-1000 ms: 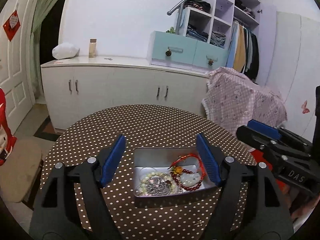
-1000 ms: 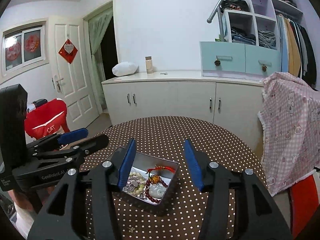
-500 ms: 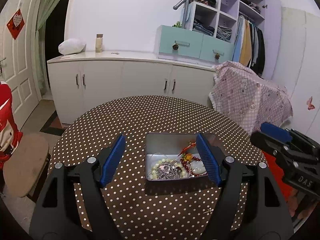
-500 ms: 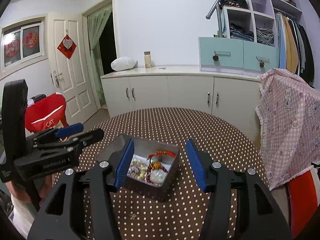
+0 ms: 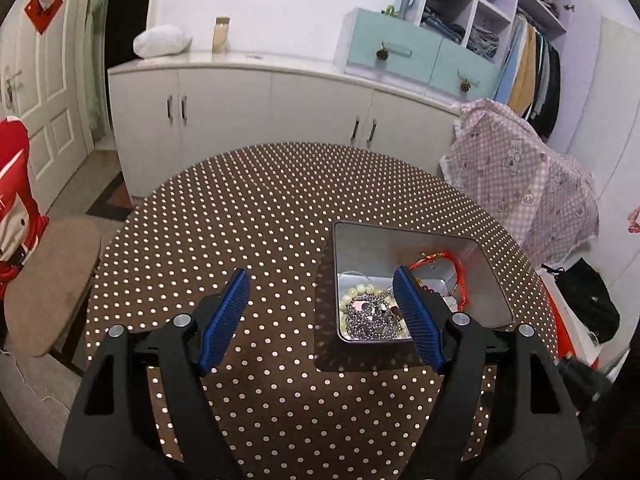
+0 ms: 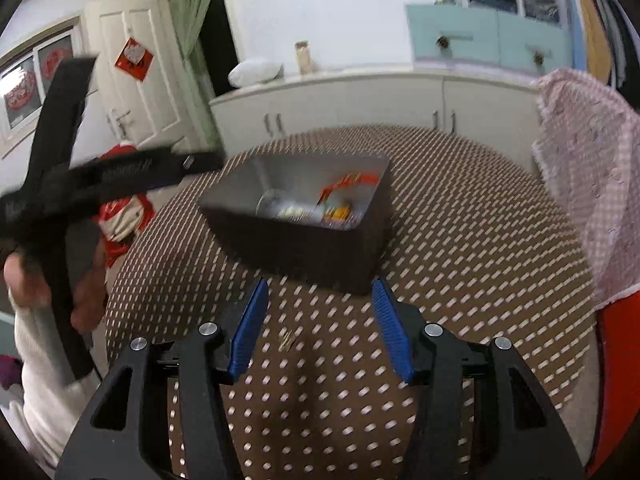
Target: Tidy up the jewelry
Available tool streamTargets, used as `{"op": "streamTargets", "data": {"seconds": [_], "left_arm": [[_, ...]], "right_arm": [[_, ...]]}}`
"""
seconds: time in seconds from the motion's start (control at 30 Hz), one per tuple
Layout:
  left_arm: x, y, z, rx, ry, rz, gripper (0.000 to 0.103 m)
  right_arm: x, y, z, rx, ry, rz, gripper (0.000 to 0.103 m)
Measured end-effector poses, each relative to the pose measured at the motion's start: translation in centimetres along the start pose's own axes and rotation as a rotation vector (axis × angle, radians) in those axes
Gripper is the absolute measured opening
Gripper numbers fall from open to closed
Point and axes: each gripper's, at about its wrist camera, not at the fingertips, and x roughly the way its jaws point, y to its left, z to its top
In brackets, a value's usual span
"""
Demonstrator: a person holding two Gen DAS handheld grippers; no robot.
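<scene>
A square metal tin [image 5: 404,242] stands on the round brown polka-dot table [image 5: 248,216]. It holds tangled jewelry: a pale green bead bracelet [image 5: 356,293], a silver chain [image 5: 370,318] and a red cord [image 5: 460,276]. My left gripper [image 5: 322,280] is open and empty above the table; its right finger overlaps the tin's near left part. In the blurred right wrist view the tin [image 6: 320,216] lies just beyond my open, empty right gripper [image 6: 320,290]. A small gold piece [image 6: 287,340] lies on the table between its fingers. The left gripper's body [image 6: 112,176] shows at the left.
White cabinets [image 5: 256,100] with a jar [image 5: 221,34] and a white bag stand behind the table. A pink patterned cloth [image 5: 520,176] drapes a chair at the right. A brown stool [image 5: 48,280] and a red bag are at the left. Shelves hold clothes.
Both grippers have pulled back and shifted. The left one moved left, so the tin sits to its right. The right one dropped low and back, so the tin lies beyond its fingertips.
</scene>
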Motion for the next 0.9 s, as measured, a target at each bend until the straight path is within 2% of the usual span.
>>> {"op": "streamTargets", "data": {"seconds": [0.07, 0.13, 0.23, 0.37, 0.4, 0.43, 0.5, 0.6, 0.7, 0.9], "left_arm": [[0.5, 0.2, -0.1, -0.007, 0.019, -0.01, 0.073], [1.1, 0.3, 0.0, -0.013, 0.037, -0.011, 0.073], [2.0, 0.4, 0.0, -0.024, 0.061, -0.017, 0.073], [3.4, 1.0, 0.0, -0.048, 0.104, 0.0, 0.073], [3.7, 1.1, 0.0, -0.05, 0.112, 0.009, 0.072], [4.2, 1.2, -0.1, -0.053, 0.128, 0.016, 0.067], [5.0, 1.4, -0.1, -0.061, 0.171, 0.009, 0.033], [5.6, 1.7, -0.2, -0.09, 0.201, -0.039, 0.029], [5.7, 1.4, -0.2, -0.078, 0.205, -0.044, 0.024], [6.0, 1.6, 0.3, -0.084, 0.216, -0.055, 0.024]], "right_arm": [[0.6, 0.6, -0.7, -0.016, 0.027, 0.02, 0.049], [1.0, 1.0, -1.1, -0.029, 0.045, 0.033, 0.041], [1.8, 1.6, -1.4, -0.06, 0.073, 0.019, 0.031], [2.2, 2.2, -1.5, -0.105, 0.077, 0.01, 0.029], [2.2, 2.2, -1.6, -0.109, 0.077, 0.001, 0.024], [2.2, 2.2, -1.6, -0.119, 0.076, -0.014, 0.018], [2.2, 2.0, -1.7, -0.128, 0.074, -0.027, 0.01], [2.1, 1.5, -1.7, -0.106, 0.073, -0.005, 0.009], [1.9, 0.9, -1.5, -0.093, 0.066, -0.019, 0.009], [-0.1, -0.4, -0.5, -0.051, 0.012, -0.013, 0.009]]}}
